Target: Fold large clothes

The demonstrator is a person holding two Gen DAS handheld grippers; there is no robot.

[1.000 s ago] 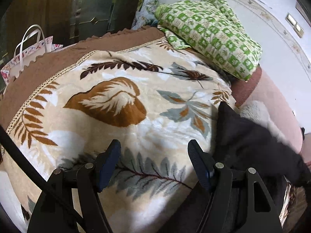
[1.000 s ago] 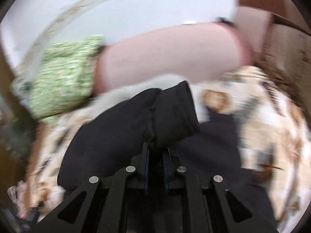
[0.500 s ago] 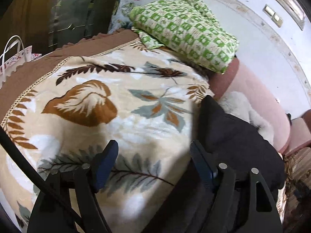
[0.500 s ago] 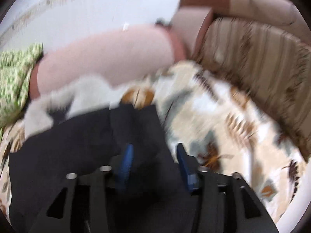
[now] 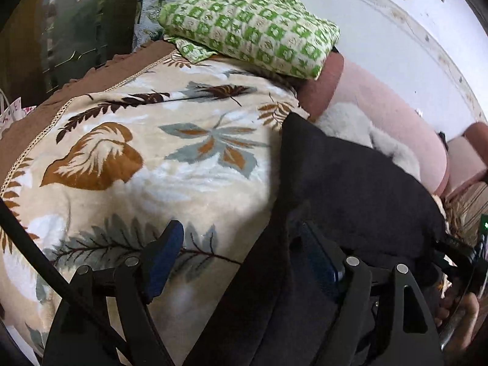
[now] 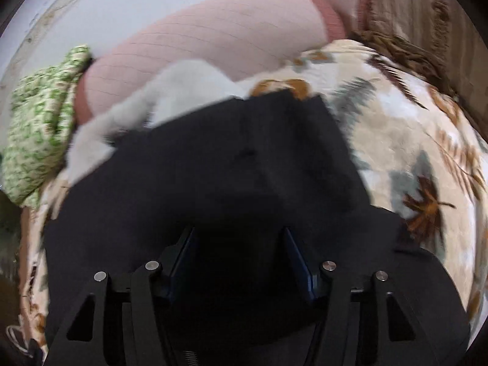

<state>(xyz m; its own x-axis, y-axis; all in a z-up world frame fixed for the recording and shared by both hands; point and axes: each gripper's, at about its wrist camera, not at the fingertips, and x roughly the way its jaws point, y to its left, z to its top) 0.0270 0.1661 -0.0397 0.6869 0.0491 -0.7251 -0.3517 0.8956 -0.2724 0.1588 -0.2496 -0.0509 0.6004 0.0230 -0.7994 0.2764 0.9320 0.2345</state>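
Note:
A large black garment lies folded over on a leaf-patterned blanket. It also fills the middle of the right wrist view. My left gripper is open at the garment's left edge; its right finger lies against the black cloth, its left finger over the blanket. My right gripper is open just above the garment and holds nothing.
A green checked cushion lies at the blanket's far end. A pink bolster and a white fluffy item lie along the wall. A striped brown sofa back stands to the right. A paper bag shows at far left.
My right gripper, shut on a fold of the black garment a second ago, has opened and let it drop flat. My left gripper has shifted right onto the garment's edge.

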